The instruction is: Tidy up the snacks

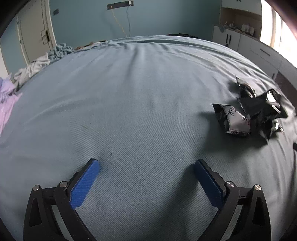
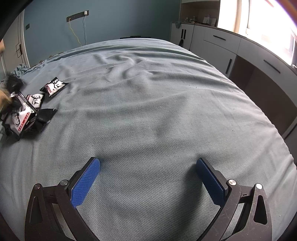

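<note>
Left gripper [image 1: 146, 165]: hovering low over the bed, blue-padded fingers [image 1: 84, 185] standing wide apart, nothing lying between them.
Right gripper [image 2: 148, 163]: hanging over the bed likewise, fingers [image 2: 85, 183] spread wide, gripping nothing.
Bed [image 1: 130, 102]: carrying a grey-blue sheet, wrinkling toward the far side, filling both views.
Snack packets [image 1: 248, 113]: lying in a loose pile on the sheet, well apart from both grippers; sitting to the right in the left wrist view and at the far left in the right wrist view. Wrappers showing black and white with a deer-head print and red strip; several overlapping.
Single packet [image 2: 53, 87]: lying just beyond the pile, apart from it.
Dark blurred object [image 2: 13, 83]: moving at the left edge by the pile; cannot tell what it is.
Crumpled clothes [image 1: 37, 64]: bunching at the bed's far left edge.
Cabinets [image 2: 222, 42]: white, standing along the window wall past the bed.
Wall [image 1: 148, 16]: teal, cables hanging down from a dark strip.
</note>
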